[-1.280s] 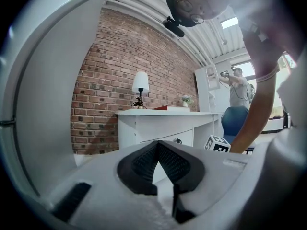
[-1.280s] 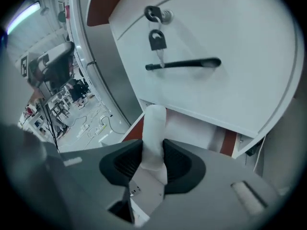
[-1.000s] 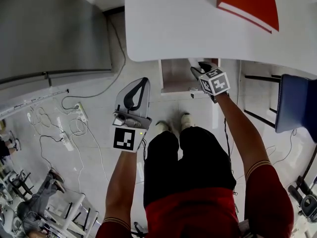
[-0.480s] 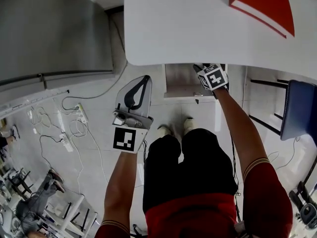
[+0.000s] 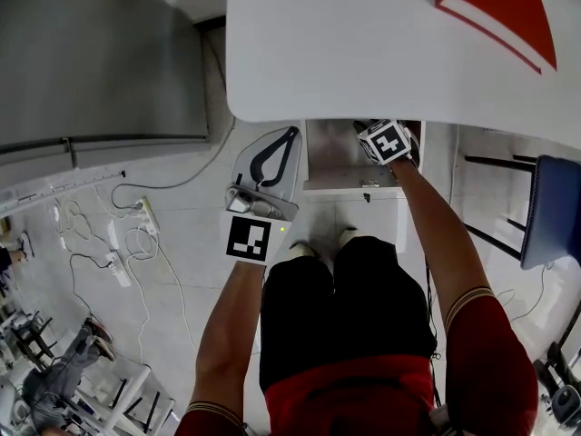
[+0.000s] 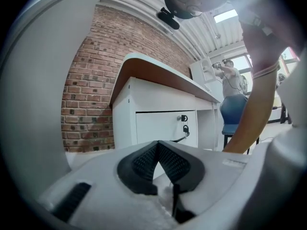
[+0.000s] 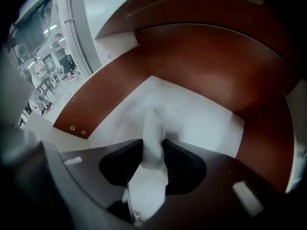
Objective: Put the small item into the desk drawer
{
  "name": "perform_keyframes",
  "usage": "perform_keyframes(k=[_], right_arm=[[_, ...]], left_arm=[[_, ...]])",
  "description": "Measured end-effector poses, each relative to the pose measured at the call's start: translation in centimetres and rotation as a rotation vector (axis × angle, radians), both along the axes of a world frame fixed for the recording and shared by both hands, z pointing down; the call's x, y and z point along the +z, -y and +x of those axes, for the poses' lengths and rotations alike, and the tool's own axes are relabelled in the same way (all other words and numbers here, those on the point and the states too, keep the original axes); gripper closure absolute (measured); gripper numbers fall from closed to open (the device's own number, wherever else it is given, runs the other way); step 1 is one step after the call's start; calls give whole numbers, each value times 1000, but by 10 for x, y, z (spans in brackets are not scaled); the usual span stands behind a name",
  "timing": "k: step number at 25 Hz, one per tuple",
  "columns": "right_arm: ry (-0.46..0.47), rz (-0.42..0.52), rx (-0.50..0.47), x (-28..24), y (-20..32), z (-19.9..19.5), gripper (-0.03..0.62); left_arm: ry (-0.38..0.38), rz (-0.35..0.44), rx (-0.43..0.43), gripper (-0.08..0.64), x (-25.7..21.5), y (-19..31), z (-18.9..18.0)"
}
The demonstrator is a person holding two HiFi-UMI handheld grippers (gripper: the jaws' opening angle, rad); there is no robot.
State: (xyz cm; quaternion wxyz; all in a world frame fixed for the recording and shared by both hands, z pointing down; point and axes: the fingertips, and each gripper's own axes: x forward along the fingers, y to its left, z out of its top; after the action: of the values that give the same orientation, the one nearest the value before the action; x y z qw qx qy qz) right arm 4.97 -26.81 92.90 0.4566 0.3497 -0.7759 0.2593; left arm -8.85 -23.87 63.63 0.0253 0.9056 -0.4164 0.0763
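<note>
Right gripper (image 7: 154, 151) clamped on white item (image 7: 153, 131) — long axis ran along jaws, free end pointed ahead into drawer (image 7: 111, 87). Left gripper (image 6: 158, 148) closed, empty.

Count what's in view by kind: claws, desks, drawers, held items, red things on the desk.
Claws: 2, left claw and right claw
Desk: 1
Drawer: 1
Item: 1
Red board: 1
Total: 6

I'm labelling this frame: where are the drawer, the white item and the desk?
Drawer (image 5: 329, 149): head view, its bare floor.
White item (image 7: 154, 128): right gripper view, its upper middle.
Desk (image 5: 363, 44): head view, bare white top.
</note>
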Motion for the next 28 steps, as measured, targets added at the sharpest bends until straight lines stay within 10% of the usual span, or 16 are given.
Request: perform_keyframes(k=[28], right_arm=[[-5, -6, -106, -36, -19, -20, 353]], left_arm=[[-24, -102, 28, 554, 8, -4, 1]])
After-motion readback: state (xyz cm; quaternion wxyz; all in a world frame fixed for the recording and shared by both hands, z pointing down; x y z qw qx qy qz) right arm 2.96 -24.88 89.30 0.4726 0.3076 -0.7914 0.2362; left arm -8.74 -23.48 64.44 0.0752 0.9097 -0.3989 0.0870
